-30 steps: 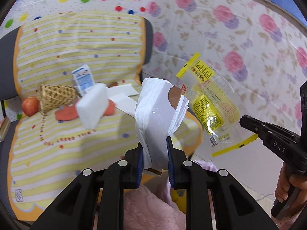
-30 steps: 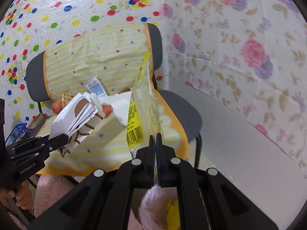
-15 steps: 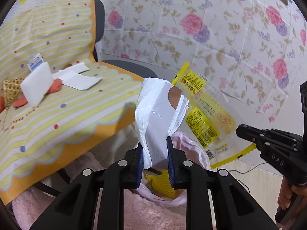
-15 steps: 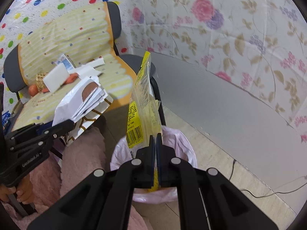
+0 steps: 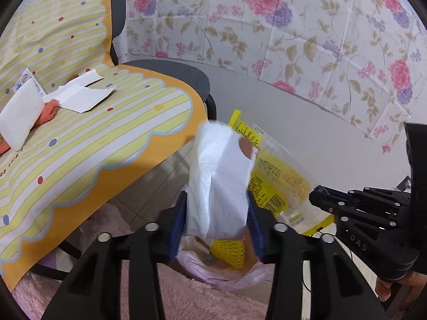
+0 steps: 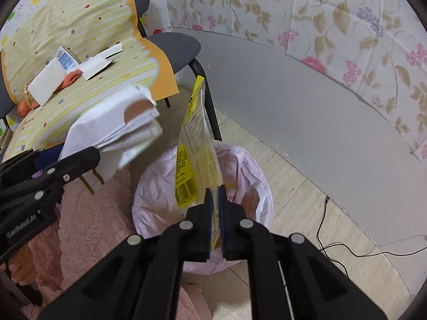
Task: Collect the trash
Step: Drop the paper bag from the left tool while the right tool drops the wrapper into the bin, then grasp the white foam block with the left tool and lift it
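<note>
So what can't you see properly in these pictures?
- Inside the trash bin: the yellow wrapper covers it in the right wrist view, the white wrapper in the left.
- White wrapper's edges: motion-blurred in both views.
- Yellow wrapper's print: too small to read.
- Orange things on the chair: half hidden behind the white block, cut by the left wrist picture's edge.

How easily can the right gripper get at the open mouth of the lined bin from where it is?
Probably easily: the right gripper, shut on the yellow wrapper, appears to hang just over the lined bin with nothing between them. The white bag is off to one side.
</note>
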